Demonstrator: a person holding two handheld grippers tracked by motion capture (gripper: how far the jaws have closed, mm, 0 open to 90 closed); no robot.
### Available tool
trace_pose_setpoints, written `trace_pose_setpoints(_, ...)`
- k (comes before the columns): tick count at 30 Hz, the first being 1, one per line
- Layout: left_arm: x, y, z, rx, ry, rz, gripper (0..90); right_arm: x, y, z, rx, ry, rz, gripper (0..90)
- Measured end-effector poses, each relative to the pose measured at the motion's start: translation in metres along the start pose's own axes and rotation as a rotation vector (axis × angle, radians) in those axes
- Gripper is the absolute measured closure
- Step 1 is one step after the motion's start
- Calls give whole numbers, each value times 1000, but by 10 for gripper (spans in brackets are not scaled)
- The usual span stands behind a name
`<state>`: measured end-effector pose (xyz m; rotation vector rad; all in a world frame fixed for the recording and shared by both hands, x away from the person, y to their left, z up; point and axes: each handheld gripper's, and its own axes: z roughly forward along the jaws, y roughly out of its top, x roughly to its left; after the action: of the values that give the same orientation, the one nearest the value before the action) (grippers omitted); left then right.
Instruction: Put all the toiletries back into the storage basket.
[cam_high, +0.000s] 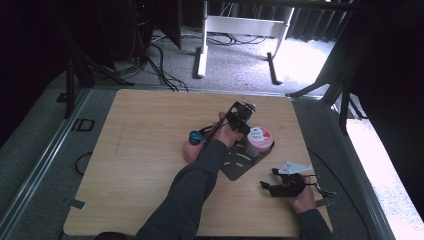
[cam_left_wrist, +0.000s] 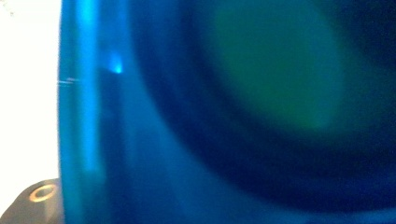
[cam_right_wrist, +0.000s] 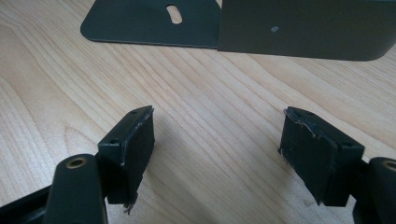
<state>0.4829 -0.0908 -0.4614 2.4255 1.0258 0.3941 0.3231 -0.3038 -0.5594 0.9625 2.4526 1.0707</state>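
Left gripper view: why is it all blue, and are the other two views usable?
Left gripper view: a blue object pressed close to the lens, fully out of focus, with blown-out white at the left edge. Right gripper view: sharp on the gripper and wood grain. High view: dark surroundings, overexposed floor at right.
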Motion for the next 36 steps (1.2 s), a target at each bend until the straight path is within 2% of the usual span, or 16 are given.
trace_pose_setpoints(5, 1, 1, 3, -5, -13, -6, 548, 0, 0, 0, 1, 1, 0, 257)
trace_pose_setpoints(8, 1, 1, 6, -2, -6, -11, 548, 0, 0, 0, 0, 0, -1, 257)
trace_pose_setpoints(14, 1, 2, 8, -8, -27, -29, 548, 0, 0, 0, 0, 1, -1, 256)
trace_pose_setpoints(26, 2, 7, 10, 6, -39, -21, 546, 0, 0, 0, 0, 0, -2, 255)
trace_pose_setpoints(36, 5, 10, 7, -20, -34, -14, 526, 0, 0, 0, 0, 0, -2, 255)
